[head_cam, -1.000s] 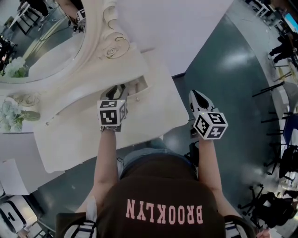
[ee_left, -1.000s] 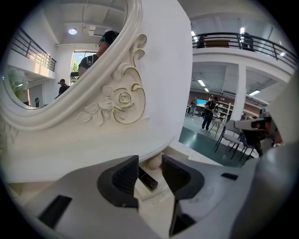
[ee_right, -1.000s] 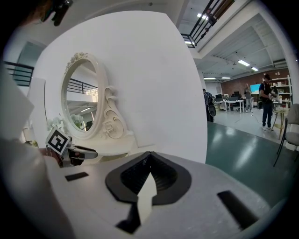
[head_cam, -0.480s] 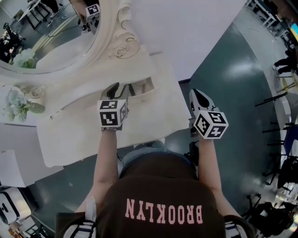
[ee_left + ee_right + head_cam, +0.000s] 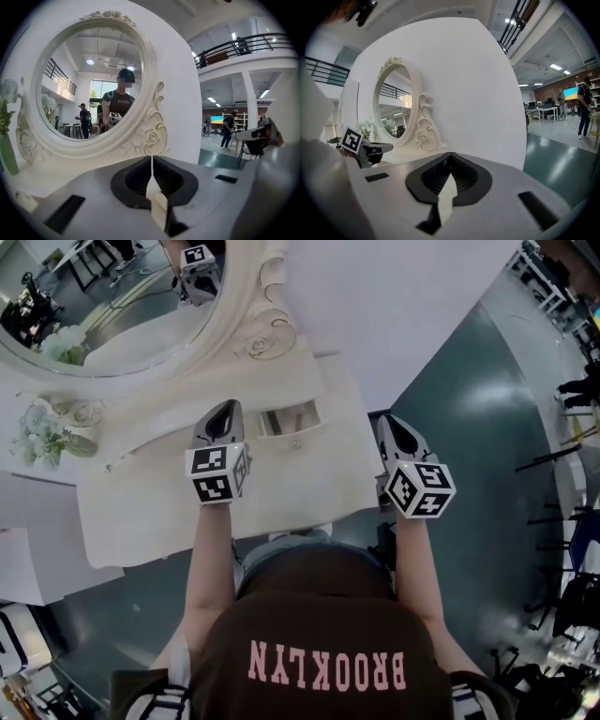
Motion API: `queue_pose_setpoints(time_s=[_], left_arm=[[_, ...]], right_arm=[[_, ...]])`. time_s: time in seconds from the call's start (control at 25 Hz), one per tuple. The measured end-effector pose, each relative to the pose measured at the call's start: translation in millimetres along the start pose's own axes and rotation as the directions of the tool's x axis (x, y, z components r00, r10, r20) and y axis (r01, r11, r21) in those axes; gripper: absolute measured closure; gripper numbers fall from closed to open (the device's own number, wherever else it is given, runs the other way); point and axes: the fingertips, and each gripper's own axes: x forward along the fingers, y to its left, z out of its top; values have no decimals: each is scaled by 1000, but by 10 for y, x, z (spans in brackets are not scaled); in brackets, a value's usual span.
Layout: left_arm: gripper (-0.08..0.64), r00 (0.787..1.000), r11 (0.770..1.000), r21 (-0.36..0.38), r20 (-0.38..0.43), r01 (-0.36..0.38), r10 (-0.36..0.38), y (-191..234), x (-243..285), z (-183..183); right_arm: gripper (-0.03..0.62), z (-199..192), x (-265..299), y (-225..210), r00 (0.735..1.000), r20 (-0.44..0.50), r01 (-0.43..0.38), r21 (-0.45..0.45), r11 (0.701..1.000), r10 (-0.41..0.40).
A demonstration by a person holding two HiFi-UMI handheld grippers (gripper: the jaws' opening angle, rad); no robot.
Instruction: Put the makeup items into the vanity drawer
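The cream vanity table (image 5: 178, 512) carries an oval mirror (image 5: 122, 306) and a small drawer (image 5: 291, 418) that stands pulled out; I cannot see what lies inside it. No makeup item shows in any view. My left gripper (image 5: 223, 416) hovers over the tabletop just left of the drawer. Its jaws have just been closing and now meet with nothing between them (image 5: 151, 157), pointing at the mirror frame (image 5: 150, 136). My right gripper (image 5: 398, 430) hangs past the table's right edge over the floor, shut and empty (image 5: 450, 153). In its own view the left gripper (image 5: 365, 149) shows at the left.
A vase of pale flowers (image 5: 42, 432) stands at the table's left end. A white wall panel (image 5: 394, 296) rises behind the vanity. Dark green floor (image 5: 469, 427) spreads to the right, with people and desks (image 5: 581, 112) far off.
The left gripper has drawn back from the drawer, up and to the left, and its jaws have gone from apart to closed. The right gripper has shifted slightly.
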Motion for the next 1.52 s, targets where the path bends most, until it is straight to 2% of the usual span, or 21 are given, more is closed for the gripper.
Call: queue_pose_setpoints(time_s=[0.28,0.48,0.68,0.88,1.08,1.28,1.52], left_arm=[[548,997,999,1,66,-38,38,180,-141,166],[549,991,998,9,118,-62,61,268,-250,326],[549,978,998,17,198,-68,64,346,-374,502],[549,961,997,28,269,-77,66,408,-476,732],[549,944,995,50,325,-81,61,405,-533,1001],[549,923,995,73,383,-73,40,328,-594,1255],[549,919,994,96,393,-59,17,241,-587,1342]], right_arm=[[594,168,155,205,998,39,-41,-33,999,42],[594,319,209,384,994,87,-64,-96,993,73],[594,681,156,518,974,209,-40,-215,976,86],[594,948,131,708,953,272,-44,-317,947,135],[594,1211,91,796,935,315,-42,-349,936,160],[595,1518,-63,908,907,375,-37,-382,924,191],[595,1548,-91,911,912,375,-10,-390,921,168]])
